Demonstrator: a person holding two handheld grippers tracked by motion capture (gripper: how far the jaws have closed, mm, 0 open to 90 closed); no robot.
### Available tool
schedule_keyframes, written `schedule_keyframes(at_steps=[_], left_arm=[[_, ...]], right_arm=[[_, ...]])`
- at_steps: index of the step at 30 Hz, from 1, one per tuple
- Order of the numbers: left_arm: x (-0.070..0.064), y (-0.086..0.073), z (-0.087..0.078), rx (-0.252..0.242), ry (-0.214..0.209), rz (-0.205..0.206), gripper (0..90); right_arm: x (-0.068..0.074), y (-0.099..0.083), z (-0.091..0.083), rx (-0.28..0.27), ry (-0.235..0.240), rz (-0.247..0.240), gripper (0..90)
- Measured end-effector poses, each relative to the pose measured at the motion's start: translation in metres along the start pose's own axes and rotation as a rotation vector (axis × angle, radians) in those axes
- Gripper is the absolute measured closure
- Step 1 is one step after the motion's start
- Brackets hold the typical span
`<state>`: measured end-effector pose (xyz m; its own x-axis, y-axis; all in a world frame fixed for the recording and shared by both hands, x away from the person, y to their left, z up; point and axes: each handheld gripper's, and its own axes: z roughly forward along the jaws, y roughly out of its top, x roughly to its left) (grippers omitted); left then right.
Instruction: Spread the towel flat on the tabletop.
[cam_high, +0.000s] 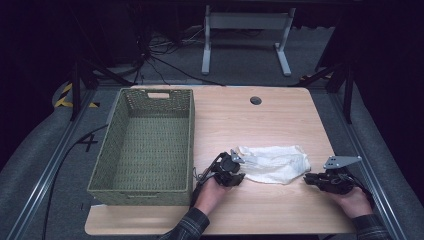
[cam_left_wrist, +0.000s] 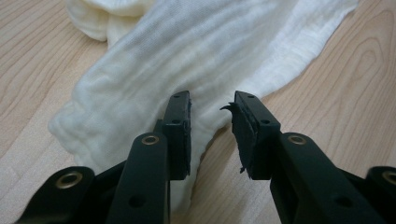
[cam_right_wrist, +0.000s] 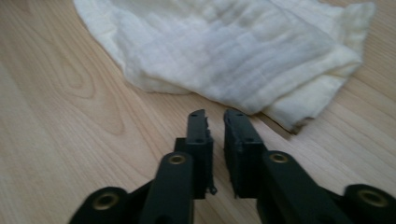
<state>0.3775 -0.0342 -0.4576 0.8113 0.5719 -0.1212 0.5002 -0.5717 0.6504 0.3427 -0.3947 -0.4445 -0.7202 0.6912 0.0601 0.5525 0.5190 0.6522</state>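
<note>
A crumpled white cloth (cam_high: 275, 162) lies on the wooden table (cam_high: 250, 120), right of the middle. My left gripper (cam_high: 240, 172) is at the cloth's left end. In the left gripper view the cloth (cam_left_wrist: 187, 51) spreads under the left gripper (cam_left_wrist: 212, 105), which is open: one jaw hangs over the fabric, the other over its edge, with nothing pinched. My right gripper (cam_high: 307, 178) rests just off the cloth's right end. In the right gripper view the right gripper (cam_right_wrist: 215, 114) stands shut with only a thin slit, a little short of the cloth (cam_right_wrist: 233, 51), holding nothing.
A large green woven basket (cam_high: 191, 135) stands on the left half of the table, close beside my left hand, with nothing visible inside. A round cable hole (cam_high: 255, 100) sits near the far edge. Bare wood lies behind the cloth and along the front edge.
</note>
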Motion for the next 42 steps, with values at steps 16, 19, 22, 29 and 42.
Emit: schedule_keyframes(at_steps=[16,19,22,29,42], left_arm=[[0.001,0.000,0.000,-0.002,-0.003,-0.001,67.6],[0.001,0.000,0.000,-0.002,-0.004,0.000,67.5],[0.001,0.000,0.000,-0.001,-0.006,-0.001,67.5],[0.001,0.000,0.000,-0.006,-0.013,-0.004,67.4],[0.001,0.000,0.000,-0.005,-0.012,0.000,66.5]], right_arm=[[-0.006,0.035,0.025,-0.032,0.032,0.013,89.6],[-0.010,0.042,0.031,-0.051,0.029,0.012,89.6],[-0.015,0.053,0.033,-0.082,0.012,0.010,89.6],[-0.030,0.068,0.053,-0.070,-0.004,0.014,89.6],[-0.030,0.060,0.028,-0.111,0.004,0.022,78.9]])
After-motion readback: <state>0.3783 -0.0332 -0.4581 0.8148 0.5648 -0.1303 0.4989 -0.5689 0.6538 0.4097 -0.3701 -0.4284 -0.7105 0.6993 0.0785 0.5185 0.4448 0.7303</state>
